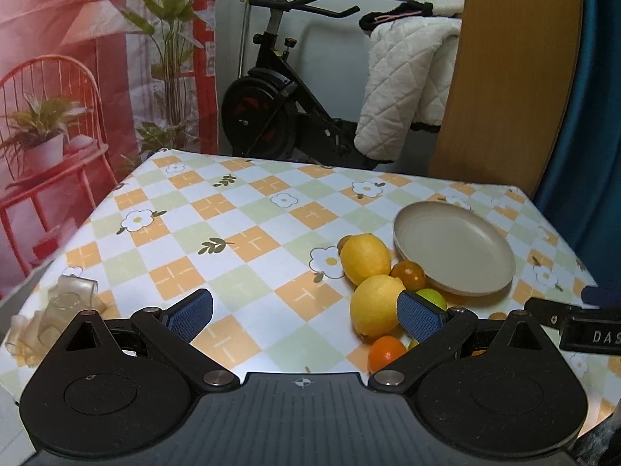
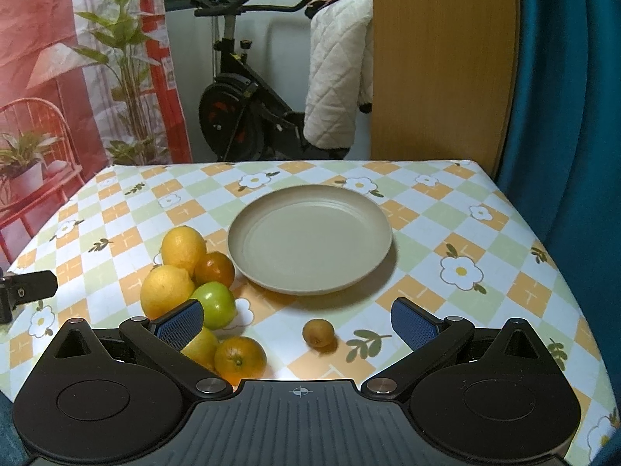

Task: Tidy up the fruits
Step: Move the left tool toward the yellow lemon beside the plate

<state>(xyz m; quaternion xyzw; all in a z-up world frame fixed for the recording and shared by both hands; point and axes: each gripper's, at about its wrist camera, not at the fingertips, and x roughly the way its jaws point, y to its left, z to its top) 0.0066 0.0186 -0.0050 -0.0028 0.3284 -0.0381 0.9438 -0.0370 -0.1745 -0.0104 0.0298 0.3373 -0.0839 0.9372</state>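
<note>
Both grippers are hovering low over the near edge of the table (image 2: 446,233), pointing toward the far side, and both are sitting with their fingers spread wide and gripping nothing. The right gripper (image 2: 297,320) is facing the beige plate (image 2: 310,209), which is lying flat mid-table with nothing in it, and a small brownish fruit (image 2: 318,332) is sitting alone on the cloth between its blue pads, not touching either one. The left gripper (image 1: 306,316) is hanging further left, mostly over bare checkered tablecloth, with its right pad (image 1: 419,320) overlapping the fruit pile in view. That pile is sitting just left of the plate: two lemons (image 2: 167,291) side by side, the nearer one lying with its long axis running roughly near-to-far in the left wrist view, a green apple (image 2: 213,305) beside them, an orange (image 2: 240,357) at the near end with its stem dimple facing the camera, and a darker orange (image 2: 214,268) tucked right against the plate's rim. Some yellowish fruit is half hiding behind the right gripper's left finger. A crumpled bit of clear plastic (image 1: 58,310) is lying at the near left corner, and an exercise bike (image 2: 240,108) is standing beyond the table.
</note>
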